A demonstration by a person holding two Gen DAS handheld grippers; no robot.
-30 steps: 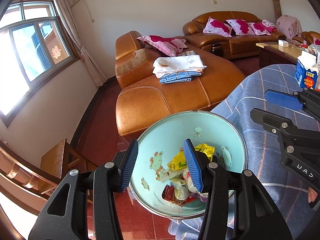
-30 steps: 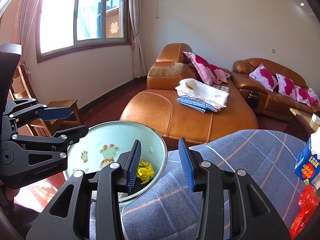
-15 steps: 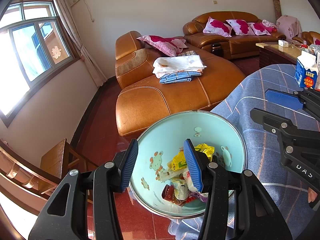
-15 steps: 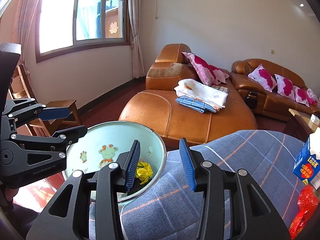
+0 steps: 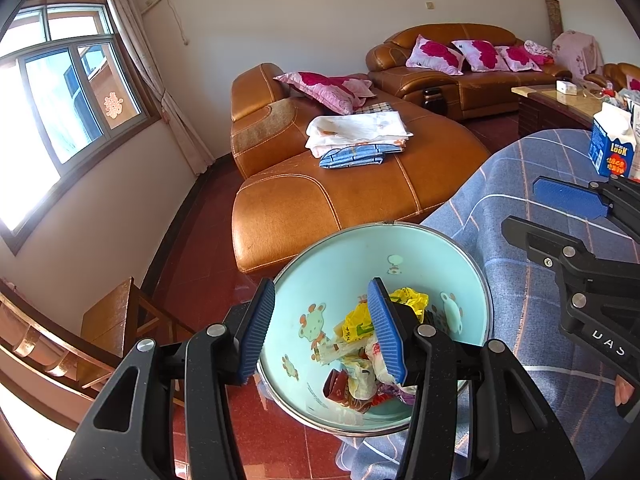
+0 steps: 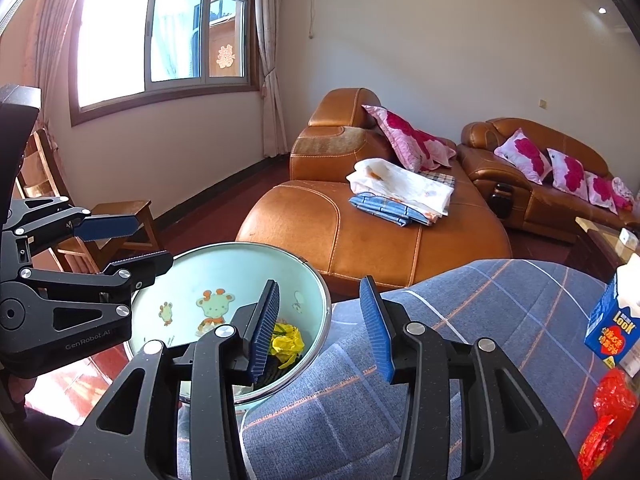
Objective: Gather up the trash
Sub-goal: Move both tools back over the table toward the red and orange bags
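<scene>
Left gripper (image 5: 322, 330) hung over the pale-green basin (image 5: 472, 280), jaws spread and holding nothing; crumpled trash wrappers (image 5: 360, 360) lay heaped in the basin bottom, below and beyond its tips. Right gripper (image 6: 322, 326) stood at the basin's rim, jaws opening with nothing between them, the yellow wrapper (image 6: 286, 342) just behind its left pad. The basin rested at the edge of the plaid-covered surface (image 6: 500, 320); a blue carton (image 6: 612, 328) and red wrapper (image 6: 612, 400) lay well apart to the right.
</scene>
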